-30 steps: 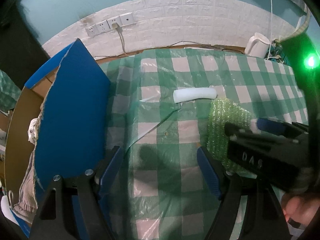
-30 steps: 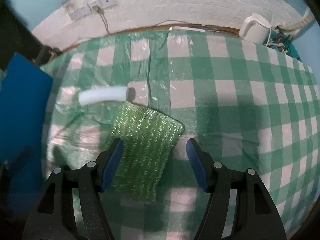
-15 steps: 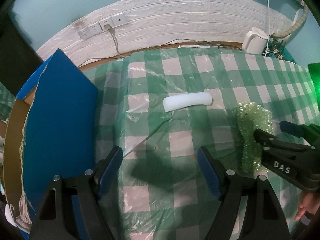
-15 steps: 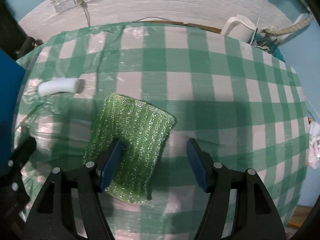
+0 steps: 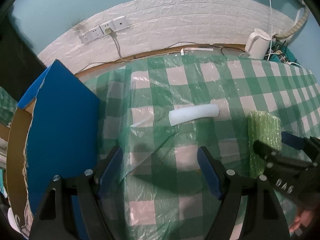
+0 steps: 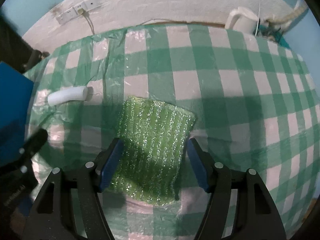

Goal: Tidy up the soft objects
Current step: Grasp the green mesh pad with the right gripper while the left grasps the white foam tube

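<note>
- The right gripper (image 6: 154,160) is open, with the sparkly green scrub pad (image 6: 154,146) between its blue pads. The pads look just beside the pad's edges, not squeezing it.
- The scrub pad is flat, bumpy and shiny. It lies on the green-and-white checked tablecloth (image 6: 230,84), which has crinkly clear plastic over it.
- The left gripper (image 5: 160,166) is open over bare cloth.
- A smooth white foam roll (image 5: 194,114) lies farther back, apart from the scrub pad.
- A blue cardboard box (image 5: 60,124) stands on the left.
</note>
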Available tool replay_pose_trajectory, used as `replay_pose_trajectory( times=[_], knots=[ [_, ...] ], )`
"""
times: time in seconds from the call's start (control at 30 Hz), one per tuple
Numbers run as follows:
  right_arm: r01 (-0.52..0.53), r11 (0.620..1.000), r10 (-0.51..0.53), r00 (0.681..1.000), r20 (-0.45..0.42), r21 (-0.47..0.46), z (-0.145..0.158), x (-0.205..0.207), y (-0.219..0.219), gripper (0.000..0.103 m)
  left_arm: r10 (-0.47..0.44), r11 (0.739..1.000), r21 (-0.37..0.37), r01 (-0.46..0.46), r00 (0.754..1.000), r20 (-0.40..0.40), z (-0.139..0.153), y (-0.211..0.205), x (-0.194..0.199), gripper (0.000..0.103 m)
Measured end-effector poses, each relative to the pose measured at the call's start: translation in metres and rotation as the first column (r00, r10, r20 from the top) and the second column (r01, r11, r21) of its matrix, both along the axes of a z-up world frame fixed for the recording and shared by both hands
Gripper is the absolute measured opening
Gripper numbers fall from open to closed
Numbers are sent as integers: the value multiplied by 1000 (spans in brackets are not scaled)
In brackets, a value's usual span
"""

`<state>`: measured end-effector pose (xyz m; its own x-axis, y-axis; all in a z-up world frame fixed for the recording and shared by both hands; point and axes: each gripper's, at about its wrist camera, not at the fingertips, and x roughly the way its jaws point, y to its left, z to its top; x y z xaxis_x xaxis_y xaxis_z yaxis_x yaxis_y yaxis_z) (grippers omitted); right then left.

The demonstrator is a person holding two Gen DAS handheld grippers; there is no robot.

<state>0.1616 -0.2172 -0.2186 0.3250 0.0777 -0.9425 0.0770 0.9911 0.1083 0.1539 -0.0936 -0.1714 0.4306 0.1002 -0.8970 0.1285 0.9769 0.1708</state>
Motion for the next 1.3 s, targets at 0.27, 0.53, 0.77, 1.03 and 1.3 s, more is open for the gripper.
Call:
replay_pose_trajectory(
  times=[0.27,0.53,0.77,1.03,1.3],
  knots=[
    [-55,996,58,998,34,-69,5,-6,15,54,-40,999,-6,40,999,-4,-1,-6,15,80],
    [-118,993,119,992,45,-28,9,-3,27,13,-122,992,-1,122,992,14,1,-18,26,81],
    [-85,996,84,994,64,21,15,-7,19,12,-219,974,64,216,975,30,-7,-33,30,81],
    [-51,996,47,997,61,68,16,-8,9,12,-246,968,58,244,969,14,-18,-41,38,81],
    [-46,996,41,997,60,75,16,-8,2,12,-251,966,52,251,968,-3,-29,-46,48,80]
  ],
)
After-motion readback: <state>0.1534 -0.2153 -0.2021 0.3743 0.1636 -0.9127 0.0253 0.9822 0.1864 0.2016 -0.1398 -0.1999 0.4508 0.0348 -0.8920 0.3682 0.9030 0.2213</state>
